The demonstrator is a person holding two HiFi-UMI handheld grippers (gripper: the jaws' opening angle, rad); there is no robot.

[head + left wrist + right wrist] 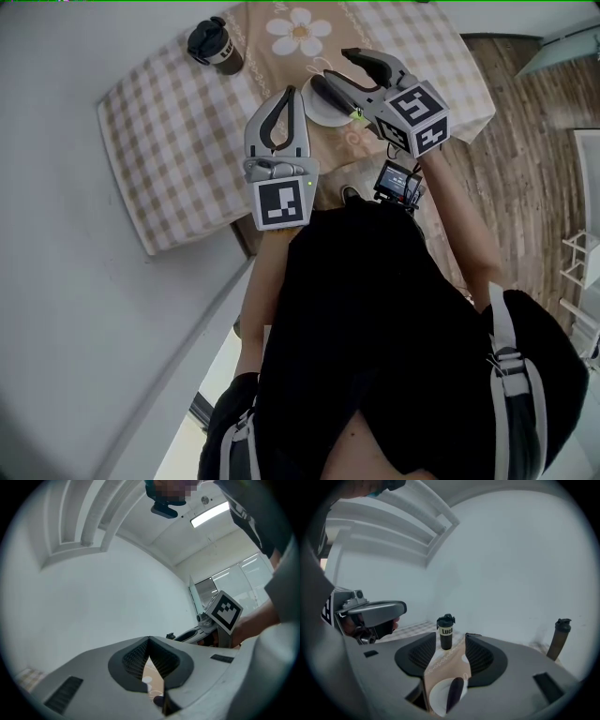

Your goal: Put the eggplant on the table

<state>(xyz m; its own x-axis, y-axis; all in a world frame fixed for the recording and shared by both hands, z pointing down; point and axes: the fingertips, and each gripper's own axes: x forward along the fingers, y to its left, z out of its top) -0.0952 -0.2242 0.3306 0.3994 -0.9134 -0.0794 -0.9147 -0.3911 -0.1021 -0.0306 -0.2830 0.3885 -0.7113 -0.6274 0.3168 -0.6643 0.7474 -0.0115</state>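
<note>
The dark purple eggplant (pixel 453 693) lies on a white plate (pixel 436 699) on the checked tablecloth, just below the gap of my right gripper (pixel 446 651). That gripper is open and holds nothing. In the head view the right gripper (pixel 330 67) hovers over the plate (pixel 319 112), and its lower jaw hides most of the eggplant. My left gripper (pixel 291 92) is held up at the table's near edge, left of the plate. Its tips meet with nothing between them, as the left gripper view (pixel 149 641) also shows.
A black lidded cup (pixel 214 42) stands on the table (pixel 169 131) at its far left corner, straight ahead of the right gripper (pixel 445 631). A dark bottle (pixel 558 637) stands off to the right. Wooden floor (pixel 525 141) lies right of the table.
</note>
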